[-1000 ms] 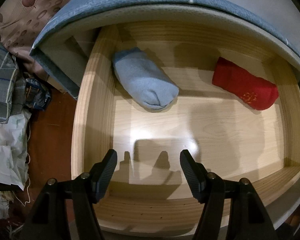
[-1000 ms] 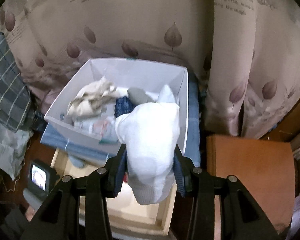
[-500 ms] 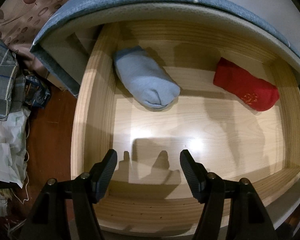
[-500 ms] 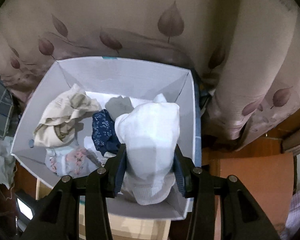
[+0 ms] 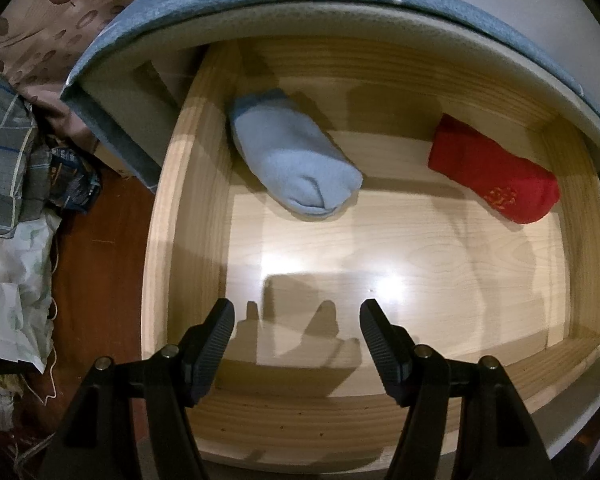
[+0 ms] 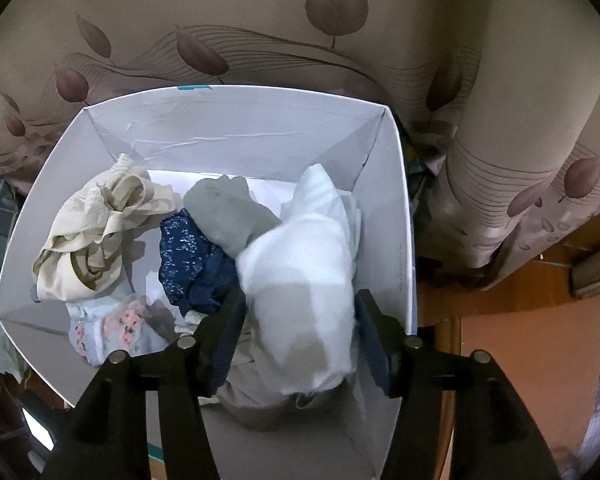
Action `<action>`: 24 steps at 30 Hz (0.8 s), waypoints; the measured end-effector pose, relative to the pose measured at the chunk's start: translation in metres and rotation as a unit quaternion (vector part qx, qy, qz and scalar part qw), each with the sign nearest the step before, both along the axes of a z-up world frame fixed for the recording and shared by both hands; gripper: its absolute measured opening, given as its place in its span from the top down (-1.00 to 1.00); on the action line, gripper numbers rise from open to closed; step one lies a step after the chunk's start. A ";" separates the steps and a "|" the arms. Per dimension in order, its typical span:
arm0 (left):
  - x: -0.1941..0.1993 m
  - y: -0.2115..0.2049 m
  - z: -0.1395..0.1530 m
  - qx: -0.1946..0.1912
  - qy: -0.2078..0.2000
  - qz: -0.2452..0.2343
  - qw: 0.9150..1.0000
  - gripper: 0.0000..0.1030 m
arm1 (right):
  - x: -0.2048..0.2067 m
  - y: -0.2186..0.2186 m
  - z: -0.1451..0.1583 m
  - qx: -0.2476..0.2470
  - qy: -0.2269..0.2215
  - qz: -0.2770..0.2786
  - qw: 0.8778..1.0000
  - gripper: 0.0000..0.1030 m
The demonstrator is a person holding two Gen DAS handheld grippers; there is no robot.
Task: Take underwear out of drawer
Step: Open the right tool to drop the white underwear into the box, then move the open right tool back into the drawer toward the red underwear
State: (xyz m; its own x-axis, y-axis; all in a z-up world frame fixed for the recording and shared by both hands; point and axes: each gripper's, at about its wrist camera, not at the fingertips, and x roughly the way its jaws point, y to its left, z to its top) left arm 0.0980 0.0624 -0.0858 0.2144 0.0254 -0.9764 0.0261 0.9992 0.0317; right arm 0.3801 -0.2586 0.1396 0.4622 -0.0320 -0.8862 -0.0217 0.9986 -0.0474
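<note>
Glossy pale wood drawer (image 5: pixel 188 216), fuzzy knit blue roll (image 5: pixel 292 164), matt white cardboard box (image 6: pixel 236 128)

The wooden drawer (image 5: pixel 188 184) stands pulled open, its pale floor mostly bare. A light blue rolled bundle (image 5: pixel 296 168) lies at the back left, against the left wall, angled toward the middle. A red rolled bundle (image 5: pixel 496 176) with a small gold pattern lies at the back right. A white bundle (image 6: pixel 304 280) sits over a white box (image 6: pixel 236 120) of mixed underwear.
</note>
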 end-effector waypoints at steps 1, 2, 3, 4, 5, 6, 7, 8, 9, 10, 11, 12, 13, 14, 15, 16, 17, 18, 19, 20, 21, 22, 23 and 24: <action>0.000 0.000 0.000 0.000 0.000 0.001 1.000 -0.30 | -0.002 0.001 0.002 -0.003 -0.004 0.001 1.000 -0.08; 0.000 -0.001 0.000 0.001 0.002 0.001 1.000 -0.30 | -0.004 0.002 0.005 -0.005 -0.008 0.003 1.000 -0.08; 0.000 -0.001 0.000 0.001 0.003 0.001 1.000 -0.30 | -0.007 0.003 0.009 -0.007 -0.015 0.006 1.000 -0.08; 0.000 -0.002 0.000 0.001 0.003 0.001 1.000 -0.30 | -0.011 0.004 0.014 -0.009 -0.026 0.012 1.000 -0.08; 0.000 -0.001 0.000 0.001 0.003 0.001 1.000 -0.30 | -0.017 0.006 0.021 -0.011 -0.038 0.021 0.999 -0.08; 0.000 -0.001 0.001 0.001 0.004 0.002 1.000 -0.30 | -0.025 0.007 0.028 -0.011 -0.049 0.032 0.998 -0.08; 0.000 -0.001 0.001 0.002 0.004 0.004 1.000 -0.30 | -0.030 0.008 0.033 -0.011 -0.057 0.042 0.997 -0.08; 0.001 -0.001 0.001 0.002 0.003 0.005 1.000 -0.30 | -0.041 0.011 0.040 -0.010 -0.070 0.062 0.996 -0.08; 0.001 -0.002 0.001 0.001 0.003 0.005 1.000 -0.30 | -0.050 0.013 0.044 -0.011 -0.078 0.076 0.994 -0.07; 0.001 -0.002 0.002 -0.001 0.003 0.006 1.000 -0.30 | -0.064 0.016 0.050 -0.008 -0.091 0.104 0.990 -0.05; 0.001 -0.001 0.002 -0.002 0.003 0.009 1.000 -0.30 | -0.075 0.018 0.052 -0.007 -0.097 0.122 0.988 -0.05; 0.001 0.000 0.002 -0.002 0.003 0.014 1.000 -0.30 | -0.082 0.021 0.053 -0.008 -0.098 0.135 0.986 -0.02; 0.001 0.002 0.002 -0.003 0.004 0.017 1.000 -0.30 | -0.095 0.023 0.052 -0.010 -0.101 0.151 0.983 0.04; 0.000 0.002 0.003 -0.005 0.005 0.019 1.000 -0.30 | -0.105 0.024 0.050 -0.011 -0.105 0.162 0.981 0.05; 0.000 0.003 0.003 -0.006 0.005 0.022 1.000 -0.30 | -0.115 0.024 0.047 -0.004 -0.102 0.174 0.979 0.07; -0.001 0.002 0.003 -0.007 0.004 0.023 1.000 -0.30 | -0.122 0.024 0.042 0.004 -0.096 0.184 0.978 0.10; -0.001 0.002 0.004 -0.005 0.003 0.025 1.000 -0.30 | -0.130 0.025 0.035 0.010 -0.090 0.193 0.977 0.11; -0.002 0.002 0.004 -0.002 0.001 0.026 1.000 -0.30 | -0.137 0.027 0.027 0.013 -0.087 0.204 0.975 0.11; -0.002 0.000 0.004 -0.001 -0.001 0.027 1.000 -0.30 | -0.142 0.028 0.021 0.013 -0.084 0.212 0.974 0.11; -0.002 0.000 0.005 0.001 -0.004 0.027 1.000 -0.30 | -0.148 0.031 0.009 0.010 -0.077 0.224 0.971 0.11; -0.003 -0.001 0.005 0.002 -0.005 0.028 1.000 -0.30 | -0.154 0.035 -0.003 0.009 -0.071 0.234 0.970 0.11; -0.004 -0.001 0.006 0.003 -0.007 0.029 1.000 -0.30 | -0.157 0.038 -0.011 0.013 -0.065 0.241 0.968 0.13; -0.004 -0.001 0.006 0.004 -0.009 0.032 0.999 -0.30 | -0.160 0.043 -0.024 0.016 -0.052 0.252 0.966 0.16; -0.004 -0.001 0.006 0.002 -0.009 0.036 0.999 -0.30 | -0.162 0.048 -0.033 0.009 -0.048 0.258 0.965 0.21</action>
